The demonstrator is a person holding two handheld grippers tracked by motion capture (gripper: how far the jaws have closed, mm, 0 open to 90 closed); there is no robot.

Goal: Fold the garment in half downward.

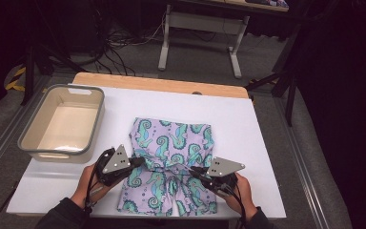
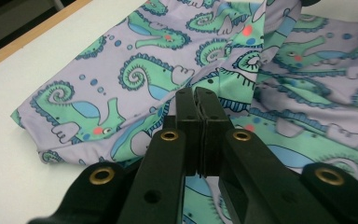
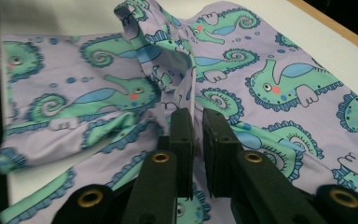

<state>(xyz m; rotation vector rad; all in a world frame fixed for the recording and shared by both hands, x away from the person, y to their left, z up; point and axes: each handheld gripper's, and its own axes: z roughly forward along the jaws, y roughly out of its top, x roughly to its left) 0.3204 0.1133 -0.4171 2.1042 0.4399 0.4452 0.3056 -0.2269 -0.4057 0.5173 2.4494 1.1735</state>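
- The shorts [image 1: 171,162], lilac with green seahorses, are lying on the white mat [image 1: 267,143], near the person's edge of the table [image 1: 162,83].
- The far half is sitting folded over the near half, with the leg ends pointing toward 6 o'clock.
- The left gripper [image 1: 140,162] is pinching the fold at the shorts' 9 o'clock edge; in the left gripper view its jaws are pressing together on the fabric [image 2: 158,70].
- The right gripper [image 1: 193,171] is clamping a raised ridge of cloth at the 3 o'clock side; in the right gripper view the fabric [image 3: 270,88] is standing up between the jaws.
- A grey bin [image 1: 31,143] is sitting at 10 o'clock from the shorts, well apart from them.
- Both hands, the left [image 1: 88,183] and the right [image 1: 243,191], are gripping the tools from 6 o'clock.
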